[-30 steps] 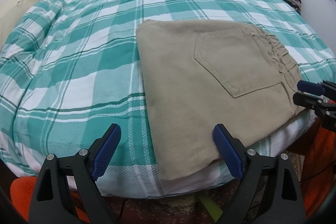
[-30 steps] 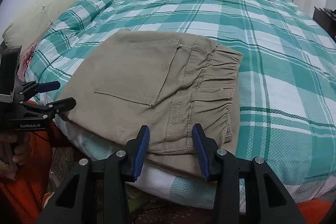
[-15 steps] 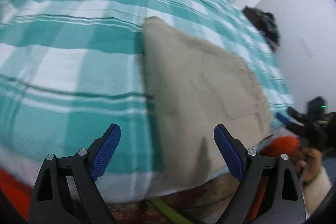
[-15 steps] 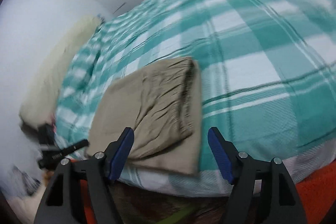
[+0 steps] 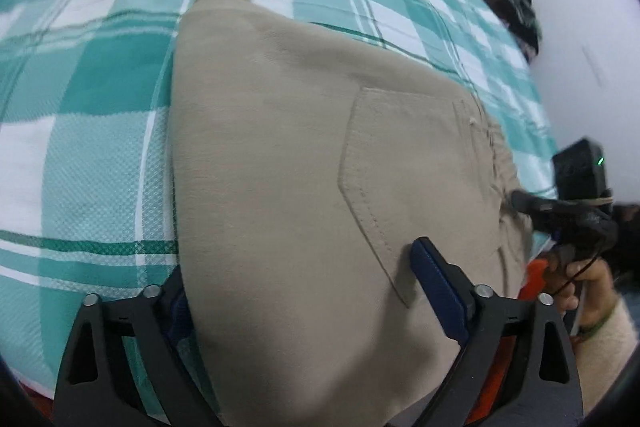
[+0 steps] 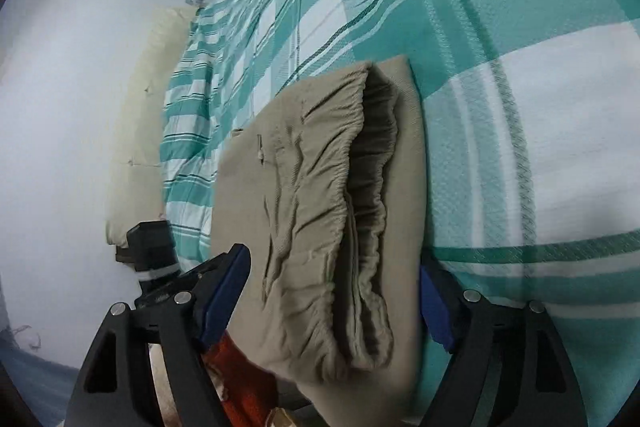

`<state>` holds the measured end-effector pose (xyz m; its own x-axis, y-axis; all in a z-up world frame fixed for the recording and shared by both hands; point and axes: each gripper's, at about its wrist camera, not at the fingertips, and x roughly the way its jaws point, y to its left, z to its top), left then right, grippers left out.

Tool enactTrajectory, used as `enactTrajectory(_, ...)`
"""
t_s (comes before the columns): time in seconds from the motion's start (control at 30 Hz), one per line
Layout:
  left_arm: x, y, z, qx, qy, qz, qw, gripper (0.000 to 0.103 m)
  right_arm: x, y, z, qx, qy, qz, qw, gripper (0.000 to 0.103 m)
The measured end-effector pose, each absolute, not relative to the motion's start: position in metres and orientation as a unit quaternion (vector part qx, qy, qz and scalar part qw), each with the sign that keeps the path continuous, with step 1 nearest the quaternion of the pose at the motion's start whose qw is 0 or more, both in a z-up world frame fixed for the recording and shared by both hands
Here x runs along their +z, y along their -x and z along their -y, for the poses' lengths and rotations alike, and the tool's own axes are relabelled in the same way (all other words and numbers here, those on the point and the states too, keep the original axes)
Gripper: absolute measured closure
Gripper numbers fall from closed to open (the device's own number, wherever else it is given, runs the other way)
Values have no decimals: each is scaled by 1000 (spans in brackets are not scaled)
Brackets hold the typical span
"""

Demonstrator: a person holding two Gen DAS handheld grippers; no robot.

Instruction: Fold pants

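The folded tan pants (image 5: 304,195) lie at the near edge of the bed, back pocket up, and also show in the right wrist view (image 6: 320,211) with the elastic waistband facing me. My left gripper (image 5: 304,295) is open, its jaws straddling the pants' near edge: one blue finger (image 5: 436,279) rests on top, the other is tucked under the fabric. My right gripper (image 6: 332,303) is open, its jaws straddling the waistband end. The right gripper (image 5: 560,211) also shows at the pants' right edge in the left wrist view.
The bed has a teal and white plaid cover (image 5: 100,115). A cream pillow (image 6: 148,99) lies by the white wall. Dark clothes (image 5: 516,15) are piled at the far right. Orange fabric (image 6: 240,383) shows below the bed edge.
Both grippers have tilted and pushed in from in front of the bed, so their open jaws now straddle the edges of the folded pants. The right gripper opened wider.
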<state>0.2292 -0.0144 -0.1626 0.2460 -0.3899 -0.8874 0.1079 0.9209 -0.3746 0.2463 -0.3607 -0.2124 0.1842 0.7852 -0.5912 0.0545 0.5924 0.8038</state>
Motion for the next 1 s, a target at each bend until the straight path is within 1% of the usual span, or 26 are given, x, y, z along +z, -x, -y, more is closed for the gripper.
enactTrajectory(0.03,-157,-226,19,-158,98,-589,787,30,-210,-247,353,262,-328,-588,691,46)
enactTrajectory(0.07,-151,-225,19,-155,80,-585,792,49,-206,-247,343,251,-273,-598,711,48)
enactTrajectory(0.1,-145,-223,21,-151,60,-580,798,69,-197,-245,333,244,-230,-597,729,51)
enactTrajectory(0.13,-139,-223,23,-145,43,-577,803,77,-187,-243,325,241,-199,-589,745,57)
enactTrajectory(0.17,-131,-223,23,-144,32,-574,805,81,-175,-241,315,239,-163,-579,762,58)
enactTrajectory(0.2,-124,-226,21,-146,31,-570,808,84,-160,-237,302,238,-118,-564,782,60)
enactTrajectory(0.3,-95,-239,9,-149,47,-543,825,85,-126,-238,275,270,-60,-530,802,64)
enactTrajectory(0.43,-42,-276,-29,-135,73,-482,863,85,-86,-259,252,294,-51,-487,821,65)
enactTrajectory(0.53,-8,-315,-48,-107,67,-434,892,84,-52,-294,244,308,-61,-438,843,65)
enactTrajectory(0.57,-3,-326,-51,-96,59,-420,900,74,-42,-315,241,310,-71,-421,849,65)
enactTrajectory(0.6,-1,-338,-54,-79,46,-406,909,47,-38,-330,242,312,-80,-414,852,63)
enactTrajectory(0.63,-3,-348,-58,-48,29,-392,918,30,-35,-351,243,312,-93,-412,851,58)
enactTrajectory(0.67,-6,-349,-64,-20,17,-382,924,8,-36,-373,245,307,-99,-423,847,55)
enactTrajectory(0.7,-13,-348,-69,17,4,-375,927,5,-40,-389,245,297,-93,-435,845,41)
enactTrajectory(0.73,-21,-344,-72,38,-5,-377,925,5,-46,-402,247,267,-68,-449,850,21)
enactTrajectory(0.8,-47,-327,-80,38,-12,-401,915,5,-59,-408,258,190,-13,-456,870,7)
enactTrajectory(0.87,-78,-301,-78,39,-24,-422,905,5,-72,-394,274,159,2,-463,872,7)
enactTrajectory(0.93,-98,-274,-71,58,-40,-423,904,5,-85,-369,288,144,3,-460,876,1)
enactTrajectory(1.0,-111,-244,-59,80,-60,-427,899,5,-98,-337,296,134,11,-463,876,1)
